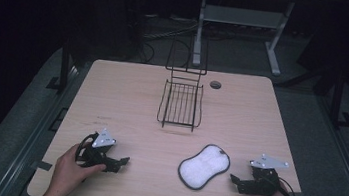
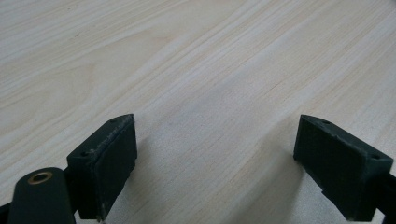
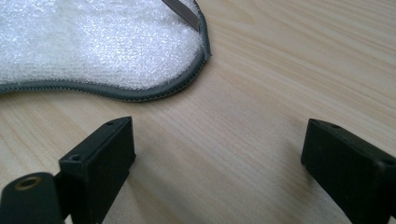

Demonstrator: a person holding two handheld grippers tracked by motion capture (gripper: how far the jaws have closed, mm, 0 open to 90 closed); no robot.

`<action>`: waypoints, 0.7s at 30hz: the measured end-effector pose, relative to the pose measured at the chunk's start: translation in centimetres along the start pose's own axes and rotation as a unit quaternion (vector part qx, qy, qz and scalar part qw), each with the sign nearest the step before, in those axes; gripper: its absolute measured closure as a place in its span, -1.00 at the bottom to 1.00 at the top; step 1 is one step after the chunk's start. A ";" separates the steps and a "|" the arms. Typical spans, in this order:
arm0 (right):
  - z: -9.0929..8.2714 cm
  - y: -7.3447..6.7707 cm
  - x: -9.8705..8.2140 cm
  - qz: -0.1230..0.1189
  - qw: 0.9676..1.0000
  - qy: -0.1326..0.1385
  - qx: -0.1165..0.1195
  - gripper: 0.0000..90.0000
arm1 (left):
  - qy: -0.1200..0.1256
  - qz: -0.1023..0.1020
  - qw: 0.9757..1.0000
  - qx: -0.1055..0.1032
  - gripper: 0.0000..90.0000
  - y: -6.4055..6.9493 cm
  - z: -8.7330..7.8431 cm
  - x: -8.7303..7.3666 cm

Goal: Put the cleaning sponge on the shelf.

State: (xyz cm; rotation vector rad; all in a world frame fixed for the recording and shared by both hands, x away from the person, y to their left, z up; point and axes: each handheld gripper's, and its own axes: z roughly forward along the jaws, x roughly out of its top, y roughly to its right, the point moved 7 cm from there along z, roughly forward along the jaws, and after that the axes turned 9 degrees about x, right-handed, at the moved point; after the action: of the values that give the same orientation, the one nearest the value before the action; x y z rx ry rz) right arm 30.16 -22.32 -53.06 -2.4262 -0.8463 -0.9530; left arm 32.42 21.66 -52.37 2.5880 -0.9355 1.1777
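Observation:
A white fluffy pad with a grey sewn rim point(image 1: 204, 166) lies flat on the wooden table, front right of centre. A black wire basket point(image 1: 181, 103) stands farther back at the table's middle. My right gripper point(image 1: 235, 182) rests low at the front right, open, just right of the pad; in the right gripper view the pad point(image 3: 98, 46) lies just ahead of the wide-apart jaws, with a grey tab point(image 3: 183, 13) on it. My left gripper point(image 1: 120, 164) sits open at the front left over bare wood point(image 2: 201, 84), nothing between its jaws.
The wooden table point(image 1: 128, 92) has a round cable hole point(image 1: 215, 85) behind the basket. A tall wire frame point(image 1: 188, 54) rises at the basket's back. Beyond the table stand a desk's white legs point(image 1: 200, 30) and floor cables.

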 end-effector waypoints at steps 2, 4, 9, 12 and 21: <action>-0.1 -0.2 0.1 0.000 1.000 -0.002 0.003 -0.68 | 0.000 0.000 1.000 0.000 -0.72 0.0 0.0 0.0; -0.2 -0.3 0.1 0.005 1.000 -0.005 0.007 -0.67 | 0.000 0.000 1.000 0.000 -0.72 0.0 0.0 0.0; -0.6 -0.7 0.5 0.007 1.000 -0.003 0.017 -0.37 | 0.000 0.000 1.000 0.000 -0.72 0.0 0.0 0.0; -1.1 -1.0 0.9 0.005 1.000 0.007 0.027 -0.05 | 0.000 0.000 1.000 0.000 -0.72 0.0 0.0 0.0; -1.7 -2.1 1.7 -0.005 0.998 0.016 0.056 0.92 | -0.001 0.000 1.000 0.001 -0.72 0.0 0.0 0.0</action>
State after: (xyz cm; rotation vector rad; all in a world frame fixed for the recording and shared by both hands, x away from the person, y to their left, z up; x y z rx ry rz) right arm 28.95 -21.10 -50.38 -2.3071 -0.8765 -0.9201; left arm 32.43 21.67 -52.37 2.5899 -0.9349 1.1773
